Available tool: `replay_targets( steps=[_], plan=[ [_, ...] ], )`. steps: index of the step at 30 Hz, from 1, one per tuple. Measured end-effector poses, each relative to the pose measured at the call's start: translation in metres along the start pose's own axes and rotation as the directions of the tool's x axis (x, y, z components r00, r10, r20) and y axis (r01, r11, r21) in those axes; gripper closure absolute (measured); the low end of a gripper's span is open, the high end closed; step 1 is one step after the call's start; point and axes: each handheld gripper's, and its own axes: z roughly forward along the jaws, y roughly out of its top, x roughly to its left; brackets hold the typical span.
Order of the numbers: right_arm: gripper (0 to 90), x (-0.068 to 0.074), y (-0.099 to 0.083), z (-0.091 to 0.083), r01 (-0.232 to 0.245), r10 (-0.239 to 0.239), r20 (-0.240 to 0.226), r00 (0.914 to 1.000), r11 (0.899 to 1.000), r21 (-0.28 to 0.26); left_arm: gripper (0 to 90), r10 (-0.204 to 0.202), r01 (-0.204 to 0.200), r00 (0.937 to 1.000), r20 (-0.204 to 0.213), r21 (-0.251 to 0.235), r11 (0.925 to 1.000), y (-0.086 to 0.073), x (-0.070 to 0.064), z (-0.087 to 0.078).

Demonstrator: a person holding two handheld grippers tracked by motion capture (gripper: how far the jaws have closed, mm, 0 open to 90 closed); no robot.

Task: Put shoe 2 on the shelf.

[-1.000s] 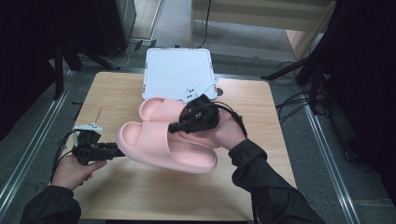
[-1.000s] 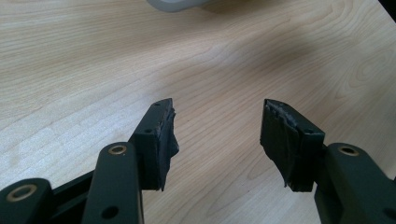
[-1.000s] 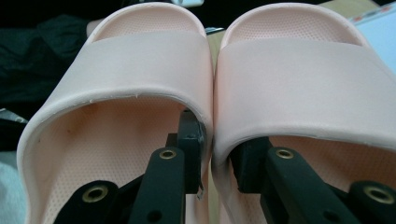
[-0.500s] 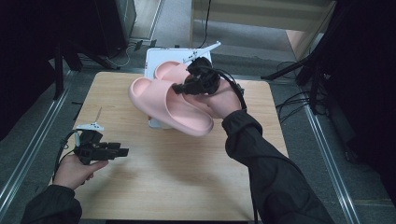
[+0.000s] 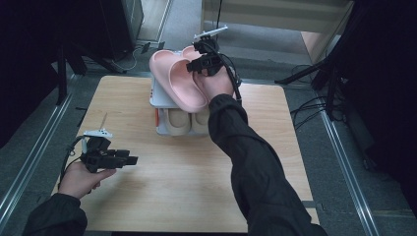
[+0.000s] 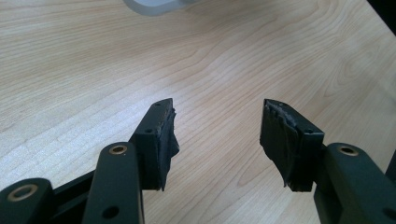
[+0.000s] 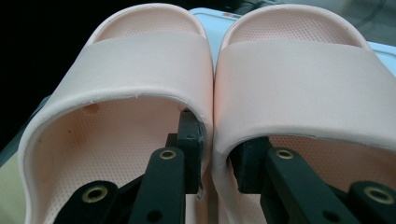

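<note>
The right gripper (image 5: 205,63) is held out over the far edge of the wooden table (image 5: 196,187), above the white storage box (image 5: 156,98). It carries a pair of pink slippers (image 5: 178,81) side by side. In the right gripper view the two jaws are closed narrowly on the touching inner side walls of the pair: the left jaw sits inside the left slipper (image 7: 126,93), under its strap, and the right jaw sits inside the right slipper (image 7: 299,84), likewise under its strap. The two walls are pinched between the pads. Both slippers hang clear of the table, toes pointing away from the gripper, soles tilted toward the box.

In the high view a second pair, beige slippers (image 5: 189,123), lies in the box directly below the pink pair.

The left gripper (image 5: 129,160) is held low over the near left part of the table, well apart from the box and the slippers. In the left gripper view its fingers (image 6: 161,140) stand wide apart with only bare wood between them. A rounded corner of the box shows at the top of that view.
</note>
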Motion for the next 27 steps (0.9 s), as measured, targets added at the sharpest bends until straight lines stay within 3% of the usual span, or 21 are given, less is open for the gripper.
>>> replay_targets(
  steps=[2,6,11,14,20,27],
  plan=[
    [76.4,0.0,0.004,0.007,-0.021,0.021,0.047,0.9987,1.0,-0.001,44.9,0.005,-0.005,0.9999,-0.015,0.004,1.0,-0.001,0.0,0.001],
    [76.3,0.004,0.012,0.018,-0.073,0.073,0.125,0.9894,0.997,-0.012,45.1,0.0,0.0,1.0,0.0,-0.007,1.0,0.0,0.001,-0.002],
    [76.1,0.015,0.019,0.029,-0.131,0.138,0.211,0.9677,0.99,-0.044,45.0,0.003,-0.003,1.0,0.007,-0.012,0.9999,0.001,0.003,-0.002],
    [76.0,0.019,0.022,0.034,-0.13,0.14,0.244,0.9596,0.99,-0.054,45.1,0.001,-0.001,0.9999,0.01,-0.015,0.9999,0.002,0.003,-0.003],
    [75.5,0.019,0.024,0.043,-0.175,0.184,0.265,0.9464,0.983,-0.058,45.1,0.007,-0.007,0.9999,0.014,-0.011,0.9999,0.002,0.004,-0.002],
    [71.9,0.018,0.021,0.05,-0.163,0.171,0.268,0.948,0.985,-0.053,45.1,0.008,-0.008,0.9999,0.012,-0.012,0.9999,0.002,0.004,-0.002]
  ],
)
